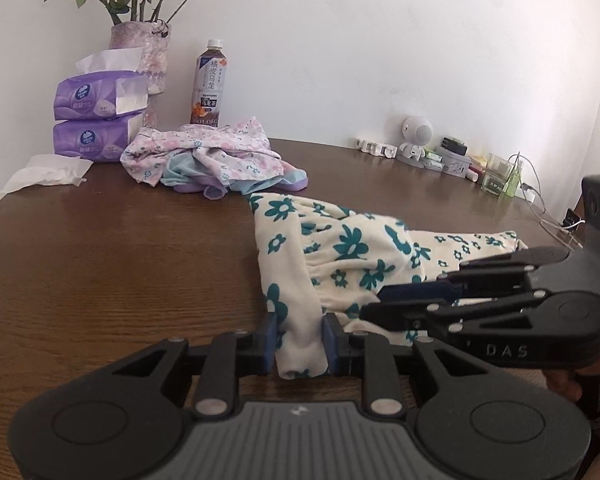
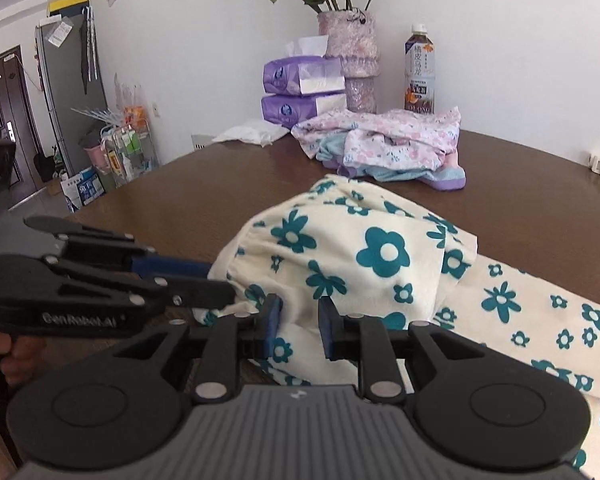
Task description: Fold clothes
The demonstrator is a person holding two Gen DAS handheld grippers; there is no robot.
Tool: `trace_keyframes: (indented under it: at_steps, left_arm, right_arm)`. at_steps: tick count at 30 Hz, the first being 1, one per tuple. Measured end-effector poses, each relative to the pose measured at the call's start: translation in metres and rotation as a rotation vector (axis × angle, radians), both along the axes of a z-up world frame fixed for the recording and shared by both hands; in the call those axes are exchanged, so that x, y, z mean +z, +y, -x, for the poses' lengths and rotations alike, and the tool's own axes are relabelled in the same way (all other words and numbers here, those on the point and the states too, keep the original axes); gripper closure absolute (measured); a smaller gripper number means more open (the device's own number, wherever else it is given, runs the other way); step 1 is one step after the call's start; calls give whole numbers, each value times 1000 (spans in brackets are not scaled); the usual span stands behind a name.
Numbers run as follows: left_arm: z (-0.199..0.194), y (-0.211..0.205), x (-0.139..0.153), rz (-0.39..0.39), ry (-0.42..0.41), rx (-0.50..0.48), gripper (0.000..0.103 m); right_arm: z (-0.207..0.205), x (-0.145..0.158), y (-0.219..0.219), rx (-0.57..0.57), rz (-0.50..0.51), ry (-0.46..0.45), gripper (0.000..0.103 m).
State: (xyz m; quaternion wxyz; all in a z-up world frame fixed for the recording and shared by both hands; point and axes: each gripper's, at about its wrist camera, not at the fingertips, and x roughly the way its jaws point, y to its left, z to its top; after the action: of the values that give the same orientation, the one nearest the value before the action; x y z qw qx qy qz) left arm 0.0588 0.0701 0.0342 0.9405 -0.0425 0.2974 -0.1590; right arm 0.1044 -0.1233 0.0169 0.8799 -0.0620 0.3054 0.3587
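While both grippers sit low over table (image 1: 100, 272): left gripper (image 1: 300, 344) nearly closed, pinching bunched edge of cream floral garment (image 1: 340, 248); right gripper (image 2: 299, 332) nearly closed, clamping same garment just alongside.

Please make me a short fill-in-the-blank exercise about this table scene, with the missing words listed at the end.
1. The cream cloth with teal flowers lies on a brown wooden ____.
2. The left gripper is shut on a fold of the cream cloth, and its pads are ____ in colour.
3. The two purple tissue packs are stacked one on the other beside the vase that holds ____.
4. The tea bottle with the white cap stands ____ the pile of pink flowered clothes.

Missing words: table; blue; flowers; behind
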Motion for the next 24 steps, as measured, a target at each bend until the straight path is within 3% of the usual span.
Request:
trace_keyframes:
  at_steps: [3, 7, 9, 10, 11, 14, 17, 19, 22, 24]
  left_arm:
    - [-4, -1, 13, 1, -54, 14, 75]
    - [-23, -6, 10, -25, -24, 4, 77]
    - [-27, -8, 2, -43, 0, -13, 81]
    - [-27, -9, 0, -51, 3, -16, 81]
    - [-28, -9, -2, -55, 4, -19, 81]
    - [-27, -9, -4, -53, 4, -15, 81]
    - [-27, -9, -5, -51, 5, -9, 81]
    - [-27, -9, -6, -52, 5, -5, 81]
    - [-27, -9, -6, -59, 2, -4, 80]
    - [-27, -9, -7, -63, -2, -1, 80]
  right_arm:
    - [3, -2, -7, -11, 0, 2, 83]
    - [9, 3, -14, 1, -12, -19, 82]
    - [11, 13, -22, 14, -25, -52, 76]
    - [12, 18, -25, 28, -15, -78, 66]
    - [12, 22, -24, 58, 24, -118, 56]
    - [11, 30, -13, 177, 159, -221, 43]
    - [2, 25, 4, 284, 248, -240, 44]
    - [-6, 17, 11, 326, 278, -203, 51]
    - [-13, 15, 6, 348, 249, -112, 92]
    - [-14, 14, -1, 316, 266, -93, 103]
